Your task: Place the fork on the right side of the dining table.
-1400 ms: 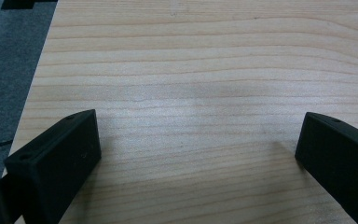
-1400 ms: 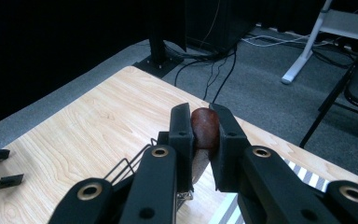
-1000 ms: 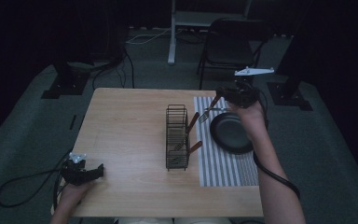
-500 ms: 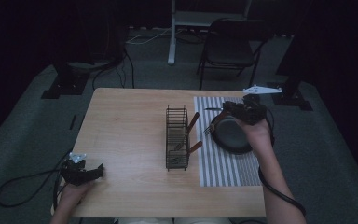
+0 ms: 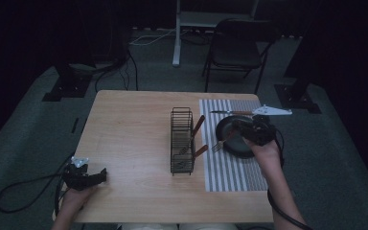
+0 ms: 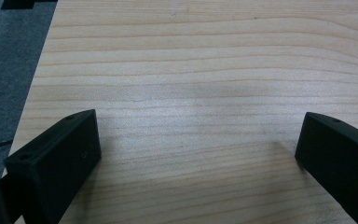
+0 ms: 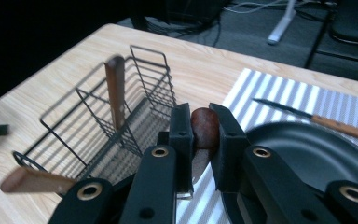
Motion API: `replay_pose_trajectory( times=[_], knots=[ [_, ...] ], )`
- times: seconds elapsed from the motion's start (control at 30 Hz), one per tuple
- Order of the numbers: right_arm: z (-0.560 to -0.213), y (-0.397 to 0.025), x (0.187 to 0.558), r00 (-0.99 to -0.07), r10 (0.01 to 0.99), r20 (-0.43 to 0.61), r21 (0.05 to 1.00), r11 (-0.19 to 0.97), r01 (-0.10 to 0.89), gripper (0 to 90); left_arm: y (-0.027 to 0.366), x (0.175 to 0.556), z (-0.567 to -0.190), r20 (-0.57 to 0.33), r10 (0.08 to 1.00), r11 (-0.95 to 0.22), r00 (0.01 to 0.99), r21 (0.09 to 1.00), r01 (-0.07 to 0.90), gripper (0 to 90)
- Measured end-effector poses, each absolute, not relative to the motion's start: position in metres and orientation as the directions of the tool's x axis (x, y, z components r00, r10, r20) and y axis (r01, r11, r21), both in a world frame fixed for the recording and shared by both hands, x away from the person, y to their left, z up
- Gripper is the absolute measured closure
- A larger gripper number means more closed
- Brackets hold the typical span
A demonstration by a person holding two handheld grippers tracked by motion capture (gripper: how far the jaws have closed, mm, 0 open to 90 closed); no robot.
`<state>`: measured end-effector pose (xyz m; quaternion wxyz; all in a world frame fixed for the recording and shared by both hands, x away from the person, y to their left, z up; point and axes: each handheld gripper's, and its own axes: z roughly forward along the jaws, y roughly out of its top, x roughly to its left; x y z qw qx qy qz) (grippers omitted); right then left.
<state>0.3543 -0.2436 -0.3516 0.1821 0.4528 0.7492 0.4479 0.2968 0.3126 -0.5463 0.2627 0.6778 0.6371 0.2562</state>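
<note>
Right gripper (image 7: 199,140) clamped tight on the round brown wooden handle (image 7: 205,128) of a fork (image 5: 219,144), held over the striped grey-and-white mat (image 5: 230,175) at the 9 o'clock edge of the round black pan (image 5: 237,139), just 3 o'clock of the black wire rack (image 5: 181,139). Left gripper (image 6: 196,154) spread wide over the bare light wooden table (image 6: 191,70), holding nothing

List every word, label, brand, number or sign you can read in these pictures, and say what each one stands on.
There is no readable text. The wire rack, the black pan, the striped mat, the knife and the wooden handle clamped in the right gripper bear no lettering. The left gripper and the table carry none either.
</note>
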Motion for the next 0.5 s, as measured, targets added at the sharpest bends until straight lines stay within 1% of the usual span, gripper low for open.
replay_pose_trajectory(
  times=[0.13,0.3,0.37,0.4,0.5],
  knots=[
    [-0.362,-0.243,0.339,-0.509,0.847,0.153,0.833,0.167,0.528,80.7,0.313,0.297,-0.546,0.012,0.998,-0.05,0.057,0.682,0.729,0.2],
    [-0.374,-0.241,0.324,-0.499,0.854,0.146,0.826,0.172,0.536,80.7,0.313,0.297,-0.546,0.012,0.998,-0.05,0.056,0.683,0.729,0.2],
    [-0.374,-0.241,0.324,-0.499,0.854,0.146,0.826,0.172,0.536,80.7,0.313,0.297,-0.546,0.013,0.998,-0.051,0.057,0.683,0.729,0.2],
    [-0.38,-0.24,0.316,-0.485,0.861,0.149,0.825,0.162,0.541,80.6,0.313,0.297,-0.546,0.012,0.998,-0.049,0.056,0.683,0.728,0.2],
    [-0.384,-0.239,0.311,-0.475,0.867,0.151,0.825,0.154,0.544,80.6,0.313,0.297,-0.546,0.012,0.998,-0.049,0.056,0.683,0.729,0.2]
  ],
)
